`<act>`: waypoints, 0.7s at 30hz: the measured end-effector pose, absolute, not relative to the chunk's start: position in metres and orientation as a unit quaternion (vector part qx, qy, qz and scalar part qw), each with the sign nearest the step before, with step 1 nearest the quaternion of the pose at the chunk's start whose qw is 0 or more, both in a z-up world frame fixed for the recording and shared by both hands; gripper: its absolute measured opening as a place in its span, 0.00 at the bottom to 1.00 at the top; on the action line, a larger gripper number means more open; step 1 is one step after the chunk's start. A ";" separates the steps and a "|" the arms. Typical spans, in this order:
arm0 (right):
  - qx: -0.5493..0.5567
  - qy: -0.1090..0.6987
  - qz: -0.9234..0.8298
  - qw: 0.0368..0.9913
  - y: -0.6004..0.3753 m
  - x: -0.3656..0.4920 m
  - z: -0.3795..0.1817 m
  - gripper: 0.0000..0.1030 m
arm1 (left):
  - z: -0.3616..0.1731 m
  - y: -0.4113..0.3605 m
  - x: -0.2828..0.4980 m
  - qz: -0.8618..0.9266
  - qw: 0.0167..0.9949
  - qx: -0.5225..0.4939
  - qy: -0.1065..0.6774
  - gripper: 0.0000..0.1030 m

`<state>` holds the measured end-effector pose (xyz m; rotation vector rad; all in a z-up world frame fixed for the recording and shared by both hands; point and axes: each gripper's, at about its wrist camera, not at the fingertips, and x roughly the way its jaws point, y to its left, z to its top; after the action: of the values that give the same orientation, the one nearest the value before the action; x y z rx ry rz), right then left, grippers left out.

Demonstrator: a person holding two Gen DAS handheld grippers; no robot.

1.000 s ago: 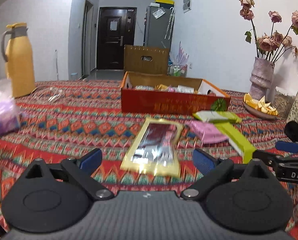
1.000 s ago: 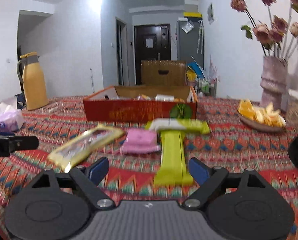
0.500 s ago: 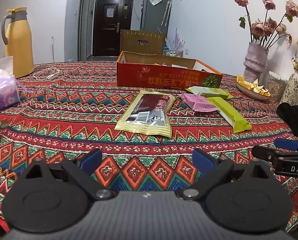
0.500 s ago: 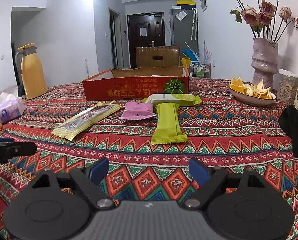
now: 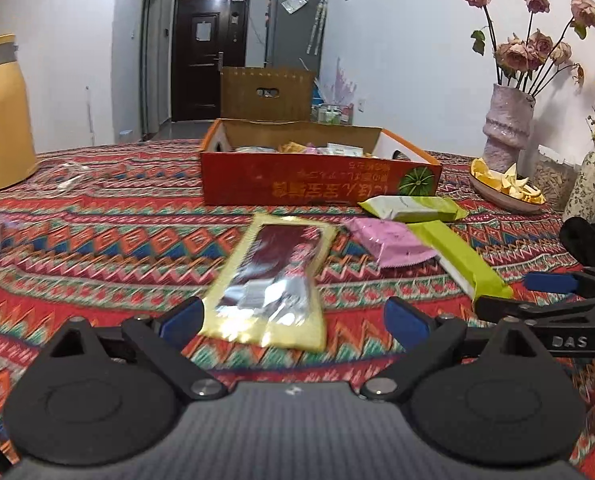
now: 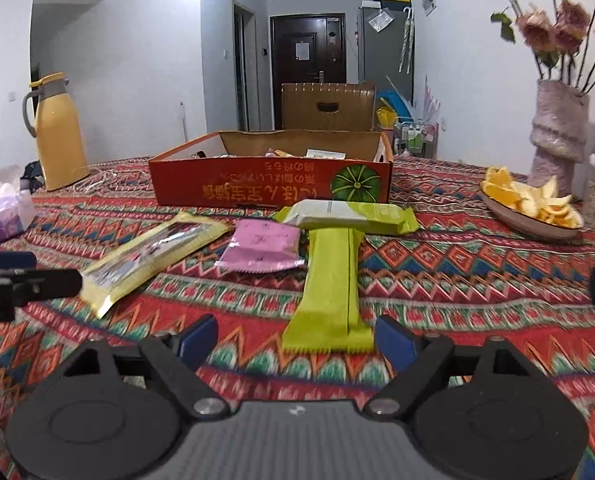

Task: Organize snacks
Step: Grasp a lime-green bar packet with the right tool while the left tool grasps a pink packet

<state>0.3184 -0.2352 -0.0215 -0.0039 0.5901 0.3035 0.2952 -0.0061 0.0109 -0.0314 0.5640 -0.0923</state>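
Orange box (image 5: 317,190), centre frame, already holds several snacks. Four remain on the cloth (image 5: 117,248) before it: yellow pack (image 5: 273,280), pink pack (image 5: 385,244) and two green bars (image 6: 329,284). Left gripper (image 5: 293,316) and right gripper (image 6: 295,338) are both spread and empty, one at the yellow pack, one at a bar.

At frame bottom, the right gripper (image 6: 295,338) gapes wide before a long lime-green snack wrapper (image 6: 329,288) on the patterned red tablecloth (image 6: 457,280).

I see white walls (image 6: 137,60), a dark door (image 6: 307,72) at centre frame, a grey fridge (image 5: 293,28) beside it, ceiling light glaring upper left
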 end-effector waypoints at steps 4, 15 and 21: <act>0.012 0.300 0.153 0.941 -0.239 0.354 -0.026 0.73 | 0.010 -0.022 0.326 -0.062 0.957 -0.016 0.284 0.95; 0.042 0.307 0.101 0.945 -0.268 0.403 -0.039 0.33 | 0.000 -0.093 0.423 -0.114 0.938 -0.012 0.326 0.85; 0.082 0.304 0.090 0.945 -0.283 0.403 -0.040 0.34 | -0.023 -0.111 0.457 -0.101 0.938 0.003 0.331 0.81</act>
<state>0.4029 -0.2834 -0.0397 0.1671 0.6188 0.1835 0.4573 -0.1108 -0.0231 0.0066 0.6760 -0.2066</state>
